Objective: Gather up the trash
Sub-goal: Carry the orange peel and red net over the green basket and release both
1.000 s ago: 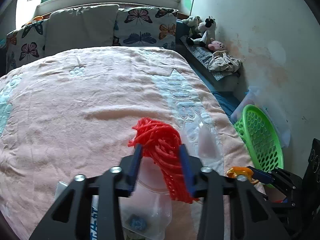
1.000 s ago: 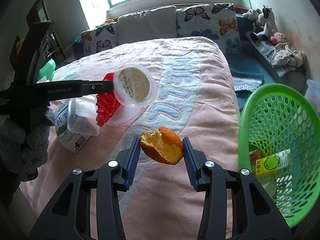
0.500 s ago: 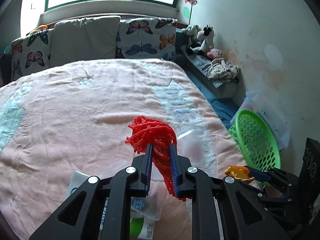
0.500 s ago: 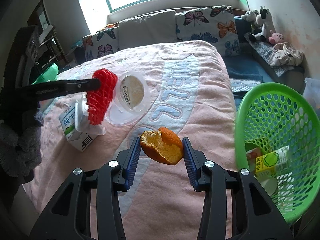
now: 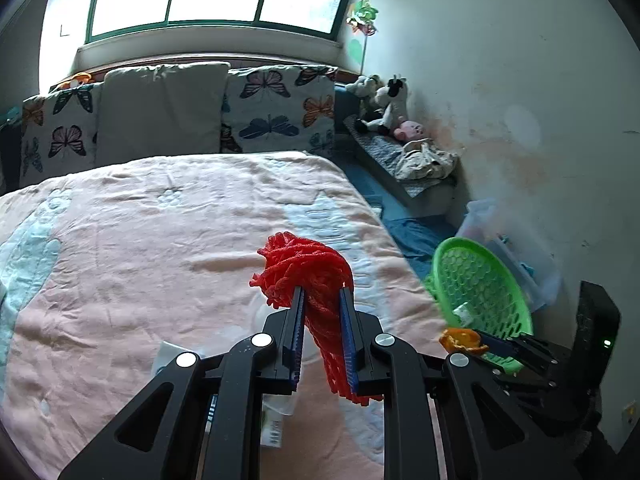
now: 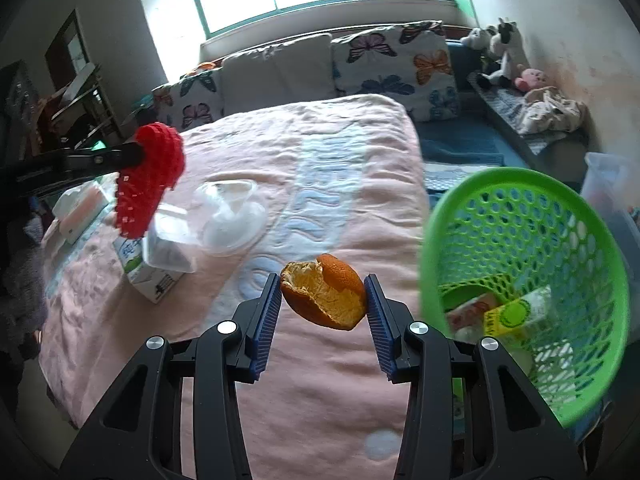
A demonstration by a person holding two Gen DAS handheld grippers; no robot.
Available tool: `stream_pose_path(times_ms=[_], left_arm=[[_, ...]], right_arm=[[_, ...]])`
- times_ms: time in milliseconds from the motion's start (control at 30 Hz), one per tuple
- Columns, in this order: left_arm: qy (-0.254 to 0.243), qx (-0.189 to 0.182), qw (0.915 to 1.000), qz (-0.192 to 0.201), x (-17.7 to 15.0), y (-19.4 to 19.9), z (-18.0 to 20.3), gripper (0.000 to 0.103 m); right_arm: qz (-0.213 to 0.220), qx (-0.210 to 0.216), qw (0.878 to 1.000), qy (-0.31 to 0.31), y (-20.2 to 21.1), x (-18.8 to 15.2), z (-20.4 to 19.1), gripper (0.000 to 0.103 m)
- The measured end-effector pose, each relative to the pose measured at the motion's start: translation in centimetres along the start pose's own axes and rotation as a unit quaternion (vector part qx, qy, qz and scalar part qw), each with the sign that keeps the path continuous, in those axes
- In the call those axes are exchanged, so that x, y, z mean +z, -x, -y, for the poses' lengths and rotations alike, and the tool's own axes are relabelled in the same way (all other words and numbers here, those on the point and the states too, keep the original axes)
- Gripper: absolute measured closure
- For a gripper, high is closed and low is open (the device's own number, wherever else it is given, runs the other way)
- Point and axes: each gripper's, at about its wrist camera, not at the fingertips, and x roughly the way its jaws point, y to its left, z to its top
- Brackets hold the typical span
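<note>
left tool point(image 5: 323, 318) – clamped on red net point(image 5: 310, 272), held above bed point(image 5: 120, 240); right tool point(image 6: 322, 298) – clamped on orange peel point(image 6: 326, 300), above bed edge; green basket point(image 6: 592, 240) just right of peel, holding cartons point(image 6: 516, 314); milk carton point(image 6: 148, 268) lying on bed

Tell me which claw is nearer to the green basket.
Right. The right claw, shut on the orange peel, sits just beside the green basket. The left claw, shut on the red foam net, hangs farther back over the bed.
</note>
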Motion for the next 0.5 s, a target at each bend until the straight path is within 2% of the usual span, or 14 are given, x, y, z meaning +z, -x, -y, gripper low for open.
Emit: stream_pose_path(times_ms=[200, 500], left_arm=[[-0.011, -0.022, 0.9997, 0.0, 0.1, 0.1, 2.3, 0.086], [-0.038, -0.057, 0.9975, -0.019, -0.1, -2.3, 7.1, 0.086]], right_arm=[[0.001, -0.027, 0.999, -0.025, 0.7, -0.4, 3.0, 0.06], [-0.004, -0.071, 0.995, -0.063, 1.4, -1.3, 8.1, 0.059]])
